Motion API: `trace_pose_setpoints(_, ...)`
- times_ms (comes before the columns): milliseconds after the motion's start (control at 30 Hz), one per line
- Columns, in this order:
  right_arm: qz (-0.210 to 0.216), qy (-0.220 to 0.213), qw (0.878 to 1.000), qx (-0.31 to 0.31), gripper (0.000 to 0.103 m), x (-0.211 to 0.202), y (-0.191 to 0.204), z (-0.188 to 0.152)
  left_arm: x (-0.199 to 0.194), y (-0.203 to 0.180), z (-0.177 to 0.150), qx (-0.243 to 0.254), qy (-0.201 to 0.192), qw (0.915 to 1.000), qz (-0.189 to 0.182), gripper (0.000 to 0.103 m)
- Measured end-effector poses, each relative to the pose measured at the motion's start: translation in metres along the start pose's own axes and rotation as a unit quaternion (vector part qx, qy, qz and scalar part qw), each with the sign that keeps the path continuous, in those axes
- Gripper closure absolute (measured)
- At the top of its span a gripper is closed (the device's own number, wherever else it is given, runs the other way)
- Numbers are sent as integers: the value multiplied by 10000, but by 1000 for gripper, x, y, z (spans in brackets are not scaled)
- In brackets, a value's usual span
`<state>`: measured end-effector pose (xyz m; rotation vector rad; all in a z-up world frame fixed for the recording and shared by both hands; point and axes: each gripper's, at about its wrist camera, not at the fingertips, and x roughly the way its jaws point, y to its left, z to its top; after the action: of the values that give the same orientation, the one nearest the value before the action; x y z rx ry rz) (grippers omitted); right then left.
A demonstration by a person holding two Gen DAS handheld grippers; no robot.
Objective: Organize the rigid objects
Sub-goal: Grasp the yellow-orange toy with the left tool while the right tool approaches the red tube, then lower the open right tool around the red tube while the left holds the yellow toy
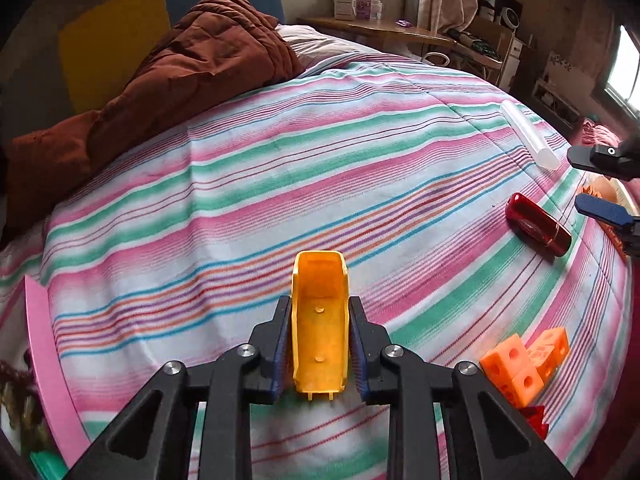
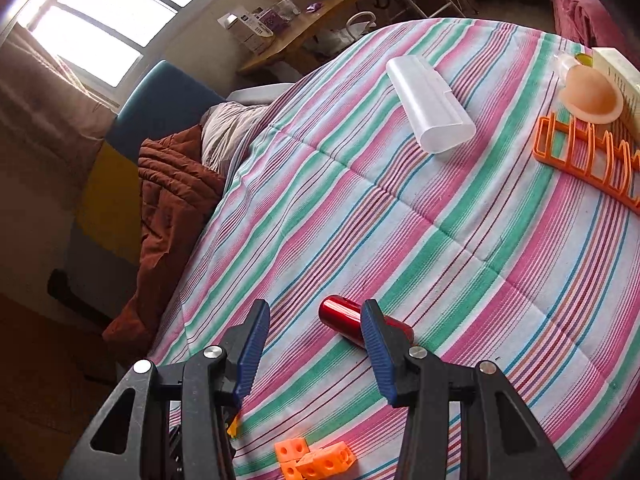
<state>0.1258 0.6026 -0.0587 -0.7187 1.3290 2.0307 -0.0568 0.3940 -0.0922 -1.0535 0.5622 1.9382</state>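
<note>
The left gripper (image 1: pixel 319 344) squeezes a hollow yellow plastic scoop-shaped toy (image 1: pixel 319 320) by its thin side walls, above the striped bedspread (image 1: pixel 280 184). It looks light and stiff. The right gripper (image 2: pixel 316 354) is wide open and holds nothing, probably above the shiny red cylinder (image 2: pixel 342 318).

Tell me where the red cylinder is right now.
The red cylinder lies on the striped bedspread, just ahead of the open right gripper, partly behind one finger.

cylinder (image 2: pixel 344 318) on bedspread (image 2: pixel 440 240), cubes (image 2: pixel 316 460) nearer
</note>
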Motion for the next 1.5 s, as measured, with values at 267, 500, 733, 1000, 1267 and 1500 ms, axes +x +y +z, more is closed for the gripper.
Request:
trace_pose_setpoints(267,-287,56,9995,138,55,7,-8,1,-34,0,-48,-306,-56,9994,156,76)
trace_pose_setpoints(500,-548,462,9974,19,53,27,-9,-4,-63,-7,-90,-254,-191,9994,117,76)
trace_pose_setpoints(733,467,1134,9924,-5,53,44,5,-14,-73,-7,-106,-315,-277,9991,39,76)
trace_pose_setpoints(1000,-4,1069,9942,-132,53,39,3,-16,-75,-6,-110,-321,-357,9988,-19,76)
trace_pose_setpoints(1267,-282,1517,9282,-3387,32,57,89,-25,-76,-1,-112,-407,-425,9981,-168,76)
trace_pose_setpoints(1500,-677,1838,8073,-5567,31,87,120,-56,-75,3,-111,-521,-437,9973,-269,76)
